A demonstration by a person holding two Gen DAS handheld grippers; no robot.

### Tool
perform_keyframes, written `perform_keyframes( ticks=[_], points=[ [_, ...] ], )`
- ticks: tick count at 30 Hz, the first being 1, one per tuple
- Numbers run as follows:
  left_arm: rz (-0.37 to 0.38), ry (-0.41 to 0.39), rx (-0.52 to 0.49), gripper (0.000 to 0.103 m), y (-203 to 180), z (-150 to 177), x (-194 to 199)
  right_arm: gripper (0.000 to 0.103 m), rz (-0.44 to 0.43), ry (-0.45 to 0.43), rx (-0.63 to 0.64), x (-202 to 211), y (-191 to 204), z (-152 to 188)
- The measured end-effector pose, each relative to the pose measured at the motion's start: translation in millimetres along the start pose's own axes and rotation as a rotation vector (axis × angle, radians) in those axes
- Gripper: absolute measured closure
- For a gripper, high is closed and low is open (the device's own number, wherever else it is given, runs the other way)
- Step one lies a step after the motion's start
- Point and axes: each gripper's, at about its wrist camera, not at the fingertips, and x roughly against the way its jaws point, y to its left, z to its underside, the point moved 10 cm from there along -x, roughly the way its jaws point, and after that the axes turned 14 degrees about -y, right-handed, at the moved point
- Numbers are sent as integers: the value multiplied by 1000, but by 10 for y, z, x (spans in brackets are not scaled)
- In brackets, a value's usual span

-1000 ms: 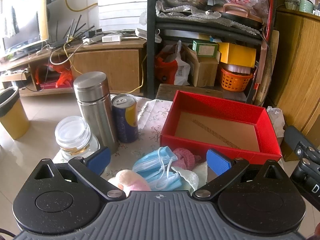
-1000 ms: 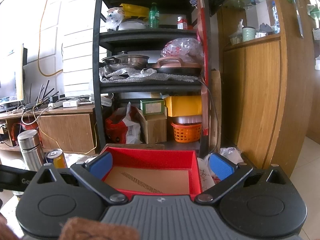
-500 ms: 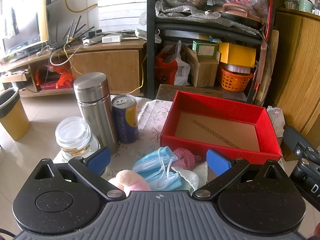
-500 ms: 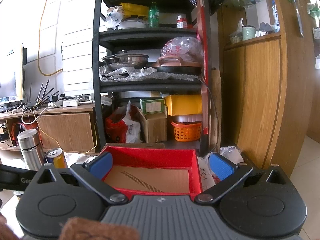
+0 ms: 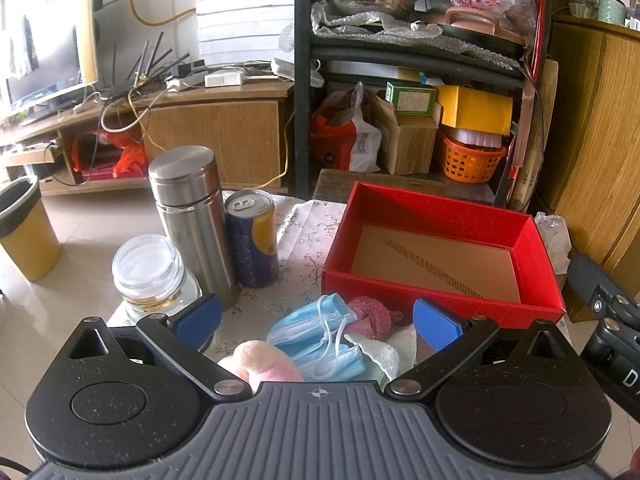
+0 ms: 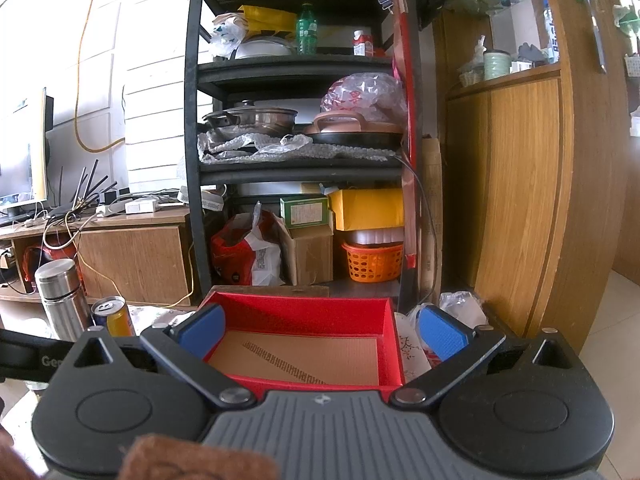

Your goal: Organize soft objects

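Note:
A pile of soft things lies on the floral tablecloth (image 5: 304, 236) in the left wrist view: blue face masks (image 5: 316, 336), a pink knitted piece (image 5: 370, 314), a pale cloth (image 5: 384, 350) and a pink plush toy (image 5: 264, 364). My left gripper (image 5: 318, 316) hovers open just above and before the pile, holding nothing. Behind the pile sits an empty red box (image 5: 440, 216) with a cardboard floor. My right gripper (image 6: 322, 330) is open and empty, held over the near side of the red box (image 6: 296, 312).
A steel flask (image 5: 192, 220), a blue and yellow can (image 5: 252, 236) and a glass jar (image 5: 148, 272) stand left of the pile. A black shelf rack (image 6: 296, 168), a wooden cabinet (image 6: 520, 200) and a yellow bin (image 5: 24, 232) surround the table. The other gripper's body (image 5: 608, 320) shows at right.

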Motion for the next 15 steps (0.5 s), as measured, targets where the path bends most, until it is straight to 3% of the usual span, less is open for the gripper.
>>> perform_keyframes(
  ticks=[15],
  points=[
    [-2, -4, 0, 5, -4, -11, -1, 24, 2, -2, 0, 3, 1, -1]
  ],
)
